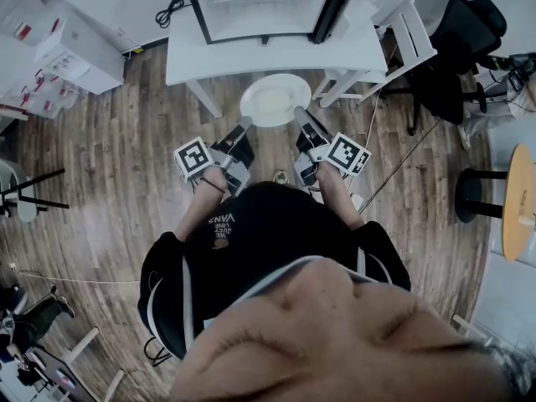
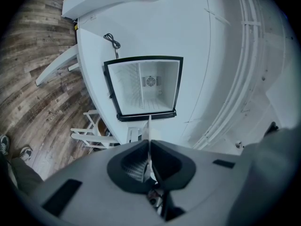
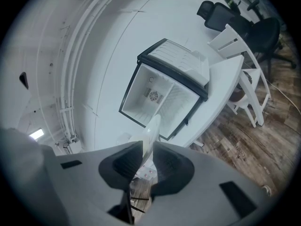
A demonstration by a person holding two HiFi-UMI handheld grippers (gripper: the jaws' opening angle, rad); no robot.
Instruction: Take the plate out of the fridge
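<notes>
the round white plate (image 1: 275, 99) is outside the fridge, held level in the air between the two grippers, in front of the table edge and over the floor. the left gripper (image 1: 244, 126) holds its left rim and the right gripper (image 1: 299, 114) its right rim.

in the left gripper view the plate (image 2: 149, 125) shows edge-on as a thin white line, and the left gripper (image 2: 149, 145) has its fingers pressed tight on that rim. in the right gripper view the right gripper (image 3: 146, 149) pinches the thicker part of the rim (image 3: 152, 133) between its dark pads.

the small black-framed white fridge (image 1: 268, 7) stands open on the white table (image 1: 251, 57), just beyond the plate; its inside faces both grippers (image 2: 143, 88) (image 3: 162, 91).

a white slatted chair (image 1: 410, 32) stands at the table's right end, with a black office chair (image 1: 465, 32) beyond it. the brown wood-plank floor (image 1: 109, 157) lies beneath.
</notes>
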